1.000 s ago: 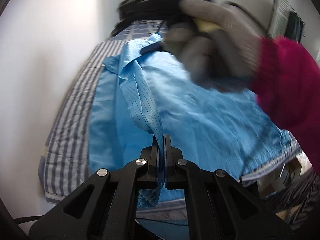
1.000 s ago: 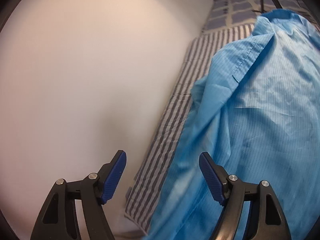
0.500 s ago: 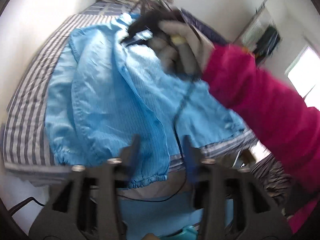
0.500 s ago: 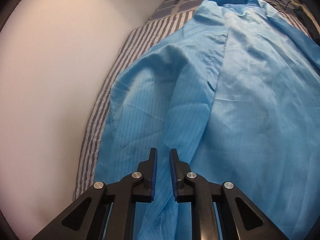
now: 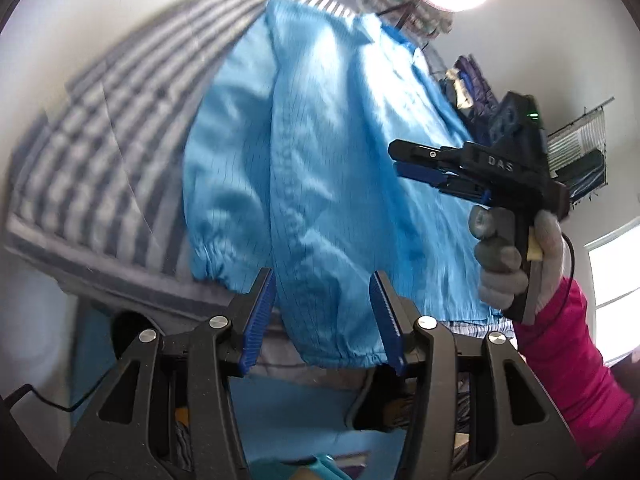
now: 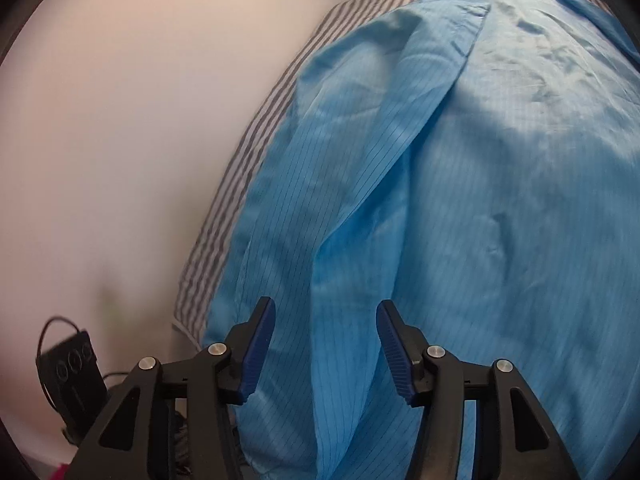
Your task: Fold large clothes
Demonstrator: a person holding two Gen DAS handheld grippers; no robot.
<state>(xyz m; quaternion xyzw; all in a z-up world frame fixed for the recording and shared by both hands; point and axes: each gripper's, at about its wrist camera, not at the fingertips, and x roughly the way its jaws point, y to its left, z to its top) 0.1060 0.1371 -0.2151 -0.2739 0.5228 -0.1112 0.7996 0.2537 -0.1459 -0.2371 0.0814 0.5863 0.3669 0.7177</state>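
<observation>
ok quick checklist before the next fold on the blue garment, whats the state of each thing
1. Left gripper jaws open, nothing pinched: ok.
2. Right gripper jaws open, no cloth between them: ok.
3. Blue garment lying on the striped bed: ok.
4. Garment smooth: not ok, a long ridge runs lengthwise.
5. Elastic cuff on the bed: not ok, it hangs over the near edge.
6. Far collar flat: cannot tell.

left wrist: off the bed's foot, facing along it, somewhat blurred | right wrist: close above – both share blue garment (image 5: 320, 168)
</observation>
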